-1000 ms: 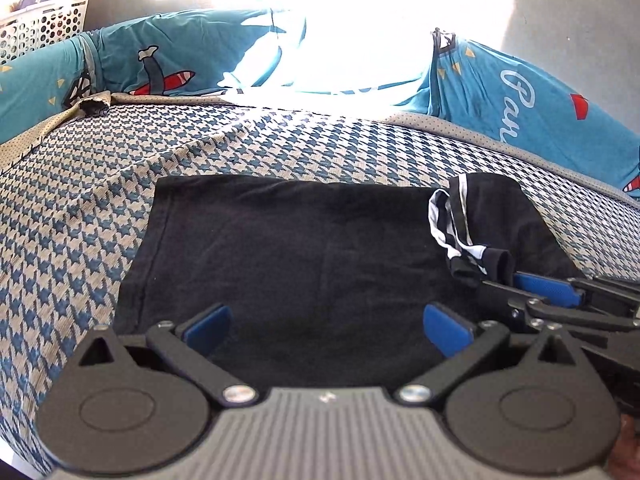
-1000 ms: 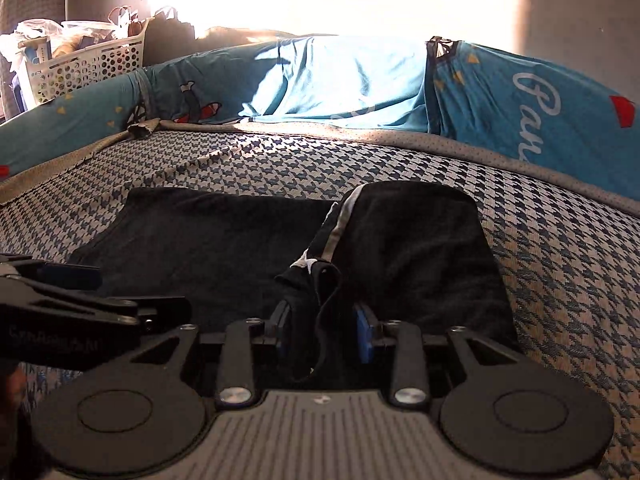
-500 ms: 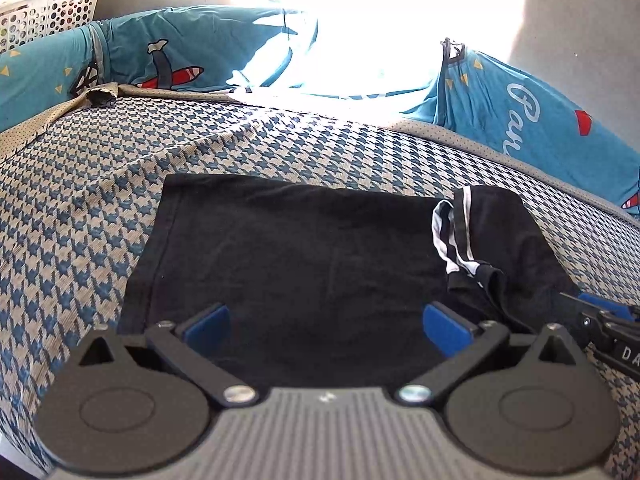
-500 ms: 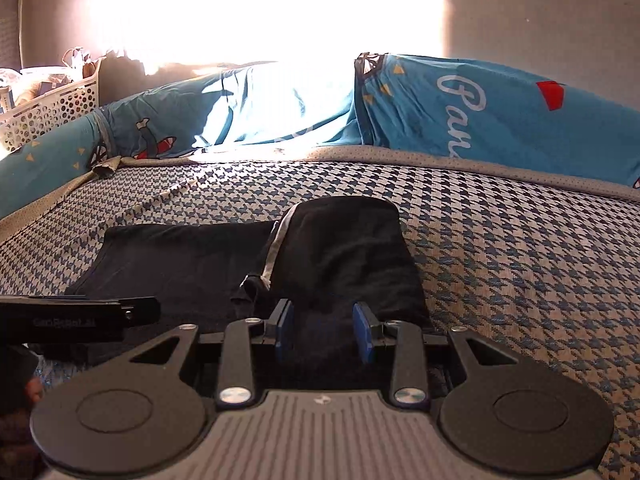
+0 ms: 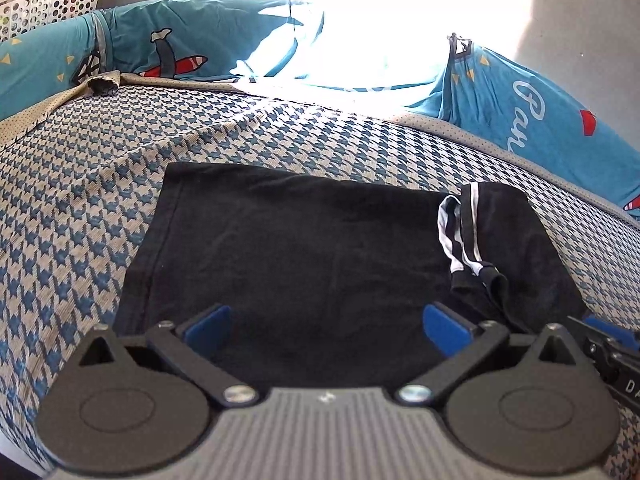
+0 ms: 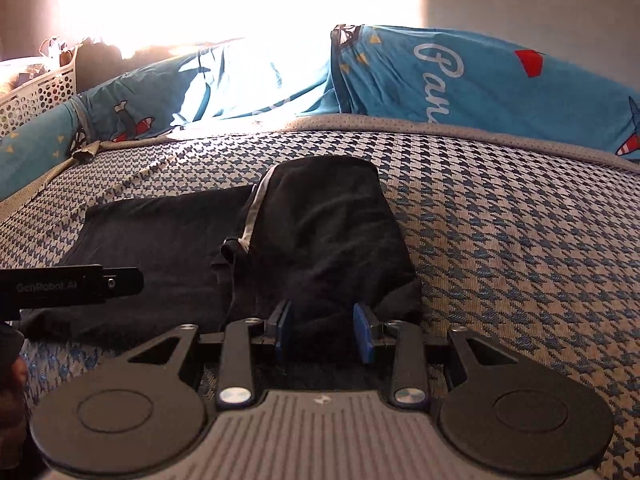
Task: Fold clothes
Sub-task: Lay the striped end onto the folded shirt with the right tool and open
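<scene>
A black garment (image 5: 300,260) (image 6: 160,240) lies flat on the houndstooth bed cover (image 5: 80,200). Its right part (image 5: 516,248) (image 6: 332,232) is folded over, with a white-striped trim (image 5: 460,232) (image 6: 252,216) bunched at the fold. My left gripper (image 5: 325,322) hangs open wide over the garment's near edge, holding nothing. In the right wrist view, one of its fingers (image 6: 100,284) reaches in from the left. My right gripper (image 6: 322,334) (image 5: 608,340) stands at the near edge of the folded part. Its jaws are narrowly apart with black cloth lying between the pads, not visibly pinched.
Teal pillows with plane prints (image 5: 180,40) (image 6: 480,76) line the far side of the bed. A white perforated basket (image 5: 48,0) (image 6: 36,96) stands at the far left. Bare houndstooth cover (image 6: 520,240) stretches to the right of the garment. Strong glare hides the background.
My right gripper has moved right, off the striped bunch that sat between its pads, which now lies ahead and to its left. The left gripper has stayed put.
</scene>
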Motion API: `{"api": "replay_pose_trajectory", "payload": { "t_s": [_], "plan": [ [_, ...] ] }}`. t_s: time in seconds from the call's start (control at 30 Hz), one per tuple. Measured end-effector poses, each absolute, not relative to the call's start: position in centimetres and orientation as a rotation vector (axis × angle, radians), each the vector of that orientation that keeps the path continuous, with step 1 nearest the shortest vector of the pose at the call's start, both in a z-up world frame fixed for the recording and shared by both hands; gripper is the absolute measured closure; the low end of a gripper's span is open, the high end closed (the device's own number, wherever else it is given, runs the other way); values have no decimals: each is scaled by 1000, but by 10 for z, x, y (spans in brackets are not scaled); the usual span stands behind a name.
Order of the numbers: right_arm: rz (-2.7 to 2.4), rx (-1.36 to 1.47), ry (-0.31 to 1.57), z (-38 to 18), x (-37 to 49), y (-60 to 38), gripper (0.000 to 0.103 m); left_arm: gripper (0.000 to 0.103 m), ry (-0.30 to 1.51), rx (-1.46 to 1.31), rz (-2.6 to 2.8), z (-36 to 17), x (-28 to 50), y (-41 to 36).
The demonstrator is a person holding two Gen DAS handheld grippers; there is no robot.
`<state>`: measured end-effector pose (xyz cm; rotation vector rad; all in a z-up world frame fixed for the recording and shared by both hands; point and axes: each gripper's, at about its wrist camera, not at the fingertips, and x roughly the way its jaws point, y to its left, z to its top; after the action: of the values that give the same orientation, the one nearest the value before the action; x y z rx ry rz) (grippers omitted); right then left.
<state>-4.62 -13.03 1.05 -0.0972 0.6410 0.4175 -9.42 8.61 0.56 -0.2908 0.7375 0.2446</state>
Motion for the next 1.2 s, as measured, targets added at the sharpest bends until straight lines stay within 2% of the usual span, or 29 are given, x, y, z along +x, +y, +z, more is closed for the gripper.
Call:
{"api": "replay_pose_trajectory", "payload": {
  "t_s": [0.07, 0.2, 0.33, 0.47, 1.2],
  "plan": [
    [408, -109, 604, 14, -49, -129, 70, 0, 743, -292, 251, 5, -94, 87],
    [358, -97, 683, 2, -38, -130, 69, 0, 762, -274, 275, 3, -94, 87],
    [365, -135, 683, 0, -39, -124, 63, 0, 791, -225, 284, -1, -92, 84],
    [358, -145, 684, -2, -40, -121, 61, 0, 819, -128, 287, -6, -88, 74],
    [440, -70, 636, 17, -73, -110, 60, 0, 840, -145, 317, 1, -105, 88]
  ]
}}
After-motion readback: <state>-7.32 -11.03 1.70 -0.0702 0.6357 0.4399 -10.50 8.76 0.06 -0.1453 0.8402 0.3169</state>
